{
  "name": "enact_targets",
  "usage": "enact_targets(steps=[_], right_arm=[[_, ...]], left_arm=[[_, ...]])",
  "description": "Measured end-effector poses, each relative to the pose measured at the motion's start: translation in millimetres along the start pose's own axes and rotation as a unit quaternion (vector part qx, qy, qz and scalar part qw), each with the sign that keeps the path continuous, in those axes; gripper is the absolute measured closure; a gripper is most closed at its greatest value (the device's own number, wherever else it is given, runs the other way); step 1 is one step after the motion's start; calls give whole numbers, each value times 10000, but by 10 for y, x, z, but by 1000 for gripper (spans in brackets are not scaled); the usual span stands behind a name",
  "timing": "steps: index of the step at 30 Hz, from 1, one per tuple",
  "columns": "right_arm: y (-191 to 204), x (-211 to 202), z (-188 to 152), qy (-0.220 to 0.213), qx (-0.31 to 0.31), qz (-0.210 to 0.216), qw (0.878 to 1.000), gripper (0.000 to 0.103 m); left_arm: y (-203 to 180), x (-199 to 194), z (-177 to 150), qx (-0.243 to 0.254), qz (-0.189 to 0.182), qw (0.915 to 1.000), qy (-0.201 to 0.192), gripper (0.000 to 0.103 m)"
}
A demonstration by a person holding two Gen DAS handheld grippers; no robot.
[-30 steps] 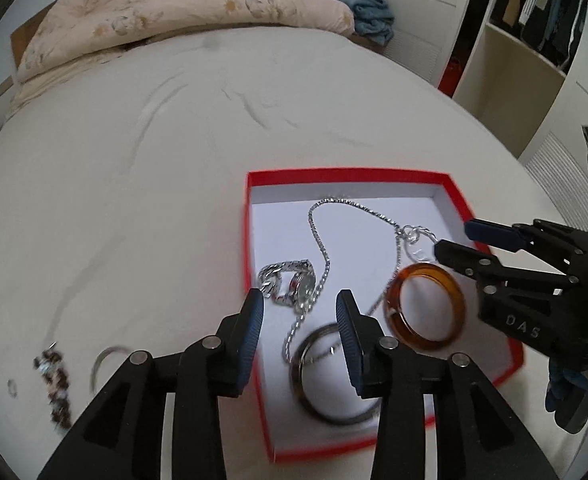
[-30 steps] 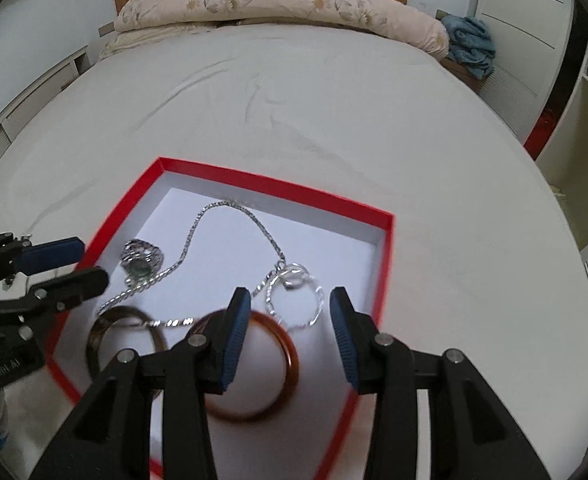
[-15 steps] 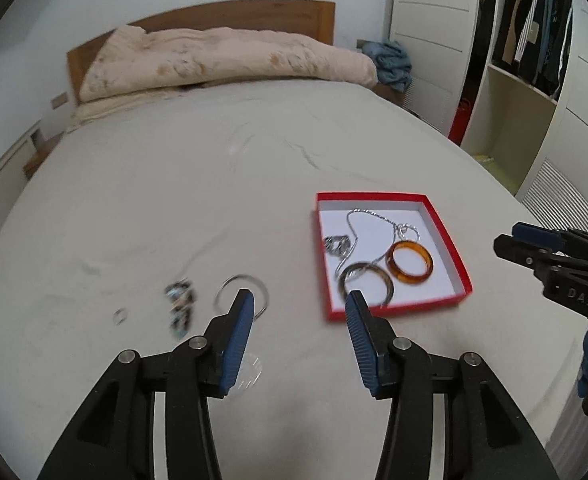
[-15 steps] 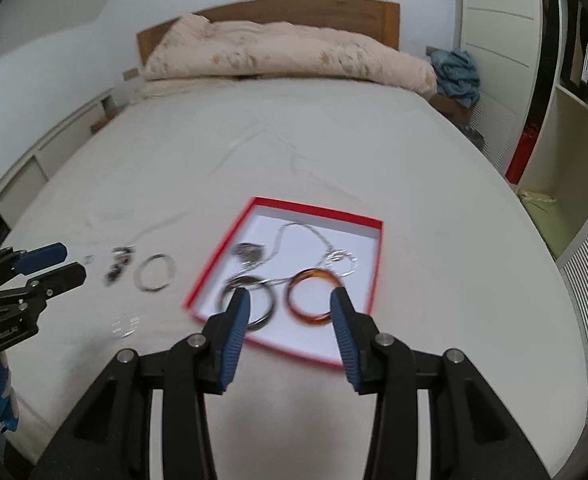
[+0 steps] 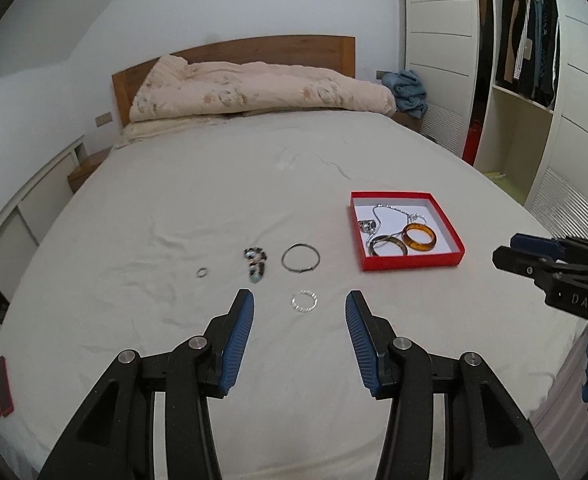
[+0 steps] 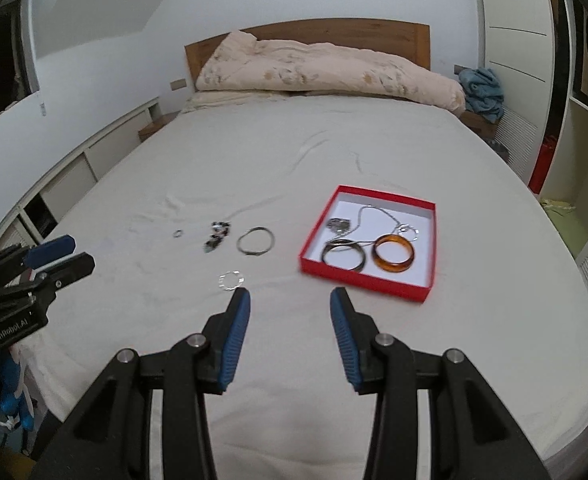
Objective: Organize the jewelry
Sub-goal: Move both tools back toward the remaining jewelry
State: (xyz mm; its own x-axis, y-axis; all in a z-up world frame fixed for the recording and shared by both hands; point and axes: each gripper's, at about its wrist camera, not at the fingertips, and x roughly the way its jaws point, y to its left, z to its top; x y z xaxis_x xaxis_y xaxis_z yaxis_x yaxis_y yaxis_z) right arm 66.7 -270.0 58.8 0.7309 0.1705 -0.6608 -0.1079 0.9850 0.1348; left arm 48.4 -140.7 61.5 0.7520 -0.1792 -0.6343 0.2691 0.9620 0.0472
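Observation:
A red box point(image 5: 409, 262) point(image 6: 363, 280) lies on the white bed and holds an amber bangle point(image 5: 419, 237), a dark bangle point(image 5: 387, 245) and a silver chain point(image 5: 381, 210). Left of it on the sheet lie a thin metal bangle point(image 5: 300, 258) point(image 6: 255, 241), a clear beaded ring point(image 5: 304, 301) point(image 6: 231, 280), a dark beaded bracelet point(image 5: 257, 264) and a small ring point(image 5: 202, 272). My left gripper point(image 5: 299, 304) hangs open and empty above the sheet, well short of the clear ring. My right gripper point(image 6: 290, 300) is open and empty too, short of the box.
A folded duvet point(image 5: 254, 88) and a wooden headboard point(image 5: 234, 50) are at the bed's far end. A wardrobe point(image 5: 513, 80) stands to the right, low cabinets to the left. A red phone-like object point(image 5: 2, 386) lies near the bed's left edge.
Both grippers have pulled back and up from right over the red box, so the whole bed now shows. The left jaws stand wider than a second ago. The jewelry has not moved.

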Motion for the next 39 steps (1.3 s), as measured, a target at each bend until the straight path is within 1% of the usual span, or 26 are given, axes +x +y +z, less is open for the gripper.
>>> enact_targets(steps=[3, 7, 13, 19, 21, 28, 30, 35, 39], right_arm=[[131, -110, -80, -63, -8, 34, 10000, 63], [311, -225, -155, -117, -53, 62, 9999, 63], [520, -338, -223, -173, -194, 107, 9996, 63], [652, -307, -273, -159, -256, 192, 9994, 63], [682, -246, -279, -127, -260, 233, 9993, 63], [784, 88, -297, 31, -278, 390, 9988, 63], [803, 200, -294, 64, -310, 413, 9986, 63], [839, 459, -261, 82, -334, 477, 9983, 63], [873, 697, -257, 127, -356, 508, 9980, 63]], left_arm=[[27, -165, -122, 57, 109, 9999, -60, 55], [67, -293, -225, 16, 201, 9997, -110, 53], [180, -424, -345, -90, 259, 9994, -200, 46], [314, -447, -434, -186, 386, 9989, -179, 38], [382, -422, -474, -258, 435, 9986, -136, 34], [618, -185, -558, -461, 674, 9966, 101, 31], [675, -94, -557, -512, 742, 9958, 144, 27], [804, 161, -560, -628, 778, 9945, 311, 25], [962, 421, -621, -833, 781, 9922, 506, 25]])
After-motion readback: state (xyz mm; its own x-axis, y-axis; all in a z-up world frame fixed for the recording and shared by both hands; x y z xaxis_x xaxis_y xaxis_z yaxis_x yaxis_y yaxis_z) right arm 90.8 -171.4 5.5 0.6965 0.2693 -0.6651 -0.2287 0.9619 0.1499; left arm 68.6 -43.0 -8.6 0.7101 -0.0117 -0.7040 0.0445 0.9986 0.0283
